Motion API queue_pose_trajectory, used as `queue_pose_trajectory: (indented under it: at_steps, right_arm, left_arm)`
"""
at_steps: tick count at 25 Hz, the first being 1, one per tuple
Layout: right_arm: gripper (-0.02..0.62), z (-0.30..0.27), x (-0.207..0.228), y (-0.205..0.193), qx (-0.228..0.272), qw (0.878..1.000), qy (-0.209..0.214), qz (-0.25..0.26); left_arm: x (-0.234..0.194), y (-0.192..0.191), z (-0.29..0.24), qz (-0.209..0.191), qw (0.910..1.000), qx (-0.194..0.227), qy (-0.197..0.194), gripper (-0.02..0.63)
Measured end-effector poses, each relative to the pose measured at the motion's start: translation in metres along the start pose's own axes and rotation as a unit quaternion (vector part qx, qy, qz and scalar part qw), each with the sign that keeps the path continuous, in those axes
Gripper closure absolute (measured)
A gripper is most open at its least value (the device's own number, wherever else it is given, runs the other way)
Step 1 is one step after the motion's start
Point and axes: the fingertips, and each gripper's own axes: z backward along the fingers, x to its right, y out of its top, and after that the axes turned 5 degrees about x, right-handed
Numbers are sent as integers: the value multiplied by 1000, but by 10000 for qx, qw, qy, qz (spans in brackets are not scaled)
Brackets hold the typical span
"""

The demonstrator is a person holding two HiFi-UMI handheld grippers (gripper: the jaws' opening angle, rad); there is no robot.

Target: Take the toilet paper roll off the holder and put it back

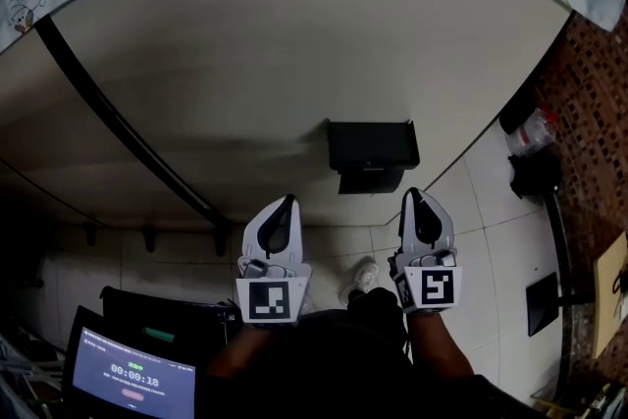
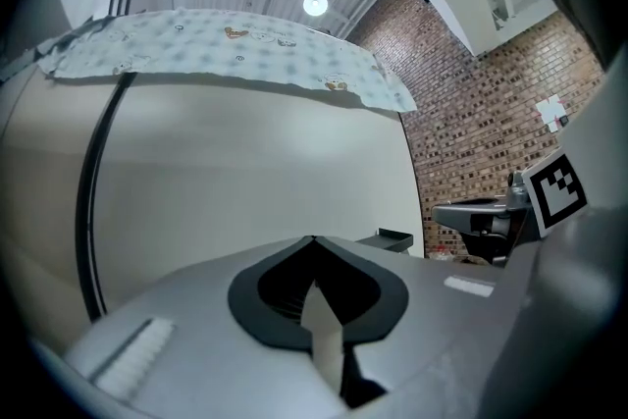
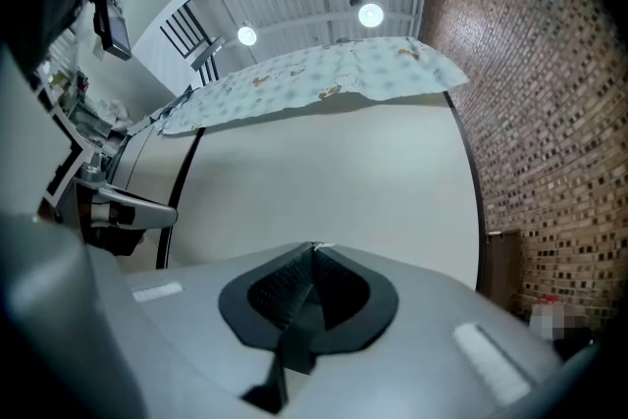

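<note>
On the wall, holder sits beyond both jaws.

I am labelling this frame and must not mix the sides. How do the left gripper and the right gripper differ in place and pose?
In the head view the right gripper shows just below the black holder; the left gripper sits further left, off to its side. The left gripper's marker cube faces the head camera squarely; the right gripper's marker cube is turned, showing two faces. Both are shut, with nothing between the jaws.
</note>
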Motion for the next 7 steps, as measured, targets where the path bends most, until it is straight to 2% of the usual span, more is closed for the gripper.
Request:
queue_pose_trajectory:
  at_steps: [7]
  right_arm:
    - [594, 5, -12, 0, -3, 10000, 23, 61]
  left_arm:
    - [2, 1, 7, 5, 10000, 36, -37, 588]
